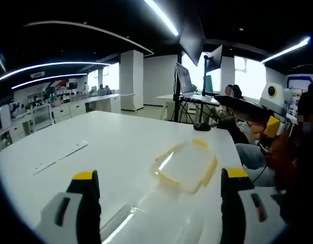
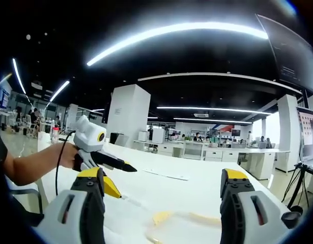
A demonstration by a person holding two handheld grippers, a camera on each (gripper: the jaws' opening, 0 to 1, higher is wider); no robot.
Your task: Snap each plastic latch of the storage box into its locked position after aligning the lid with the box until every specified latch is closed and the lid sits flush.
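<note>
- Setting: a large open-plan office with a lab-like corner, seen from a broad white desk (image 1: 120,142).
- Ceiling: dark, with long curved light strips (image 2: 171,35) running overhead.
- Left gripper view, 1 o'clock: monitors on arm mounts (image 1: 189,76) stand at a workstation, where seated people (image 1: 232,94) work.
- Left gripper view, 9 o'clock: white cabinets and counters (image 1: 69,109) crowded with small equipment.
- Right gripper view, 2 o'clock: rows of white office desks (image 2: 217,150) with people at screens; square white columns (image 2: 128,114) divide the floor.
- Left gripper view, 2 o'clock: bright windows (image 1: 250,76).
</note>
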